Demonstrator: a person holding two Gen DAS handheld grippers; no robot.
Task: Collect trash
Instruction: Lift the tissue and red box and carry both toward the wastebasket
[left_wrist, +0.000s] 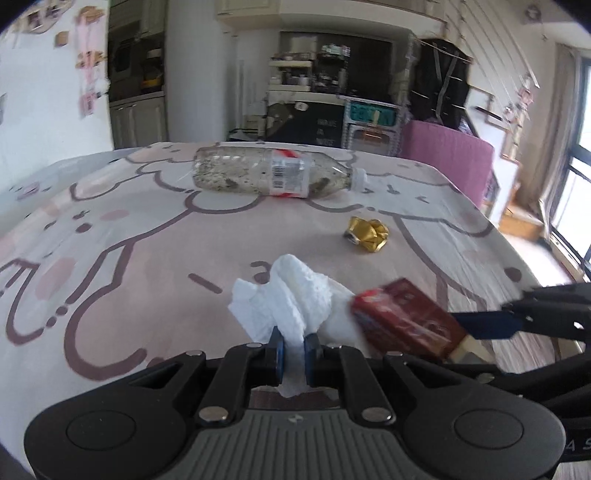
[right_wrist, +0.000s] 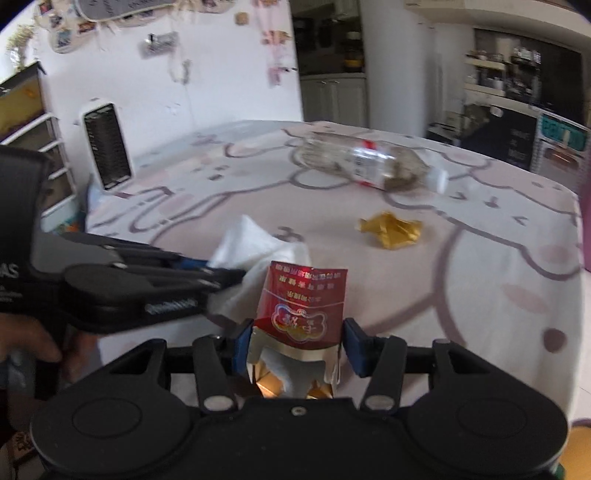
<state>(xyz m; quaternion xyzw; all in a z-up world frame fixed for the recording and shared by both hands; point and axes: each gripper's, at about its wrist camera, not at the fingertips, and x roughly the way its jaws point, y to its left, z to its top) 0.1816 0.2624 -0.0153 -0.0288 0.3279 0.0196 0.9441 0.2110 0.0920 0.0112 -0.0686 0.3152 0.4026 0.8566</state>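
My left gripper (left_wrist: 294, 345) is shut on a crumpled white tissue (left_wrist: 291, 295), which bulges out ahead of the pads just above the table. My right gripper (right_wrist: 298, 345) is shut on a red cigarette box (right_wrist: 301, 314) with an open gold-lined end, held off the cloth. In the left wrist view the red box (left_wrist: 402, 317) shows at the right, on a blue pad (left_wrist: 487, 325). In the right wrist view, the left gripper (right_wrist: 221, 275) and tissue (right_wrist: 255, 243) lie beside the box. A clear plastic bottle (left_wrist: 273, 175) (right_wrist: 373, 166) lies on its side farther back. Nearer sits a gold wrapper (left_wrist: 367, 234) (right_wrist: 391, 230).
The table (left_wrist: 129, 221) wears a pale cartoon-print cloth. A white grilled appliance (right_wrist: 105, 146) stands at its far left edge, with drawers (right_wrist: 51, 155) behind. A pink chair back (left_wrist: 443, 147) rises past the far right edge. A hand (right_wrist: 33, 350) grips the left tool.
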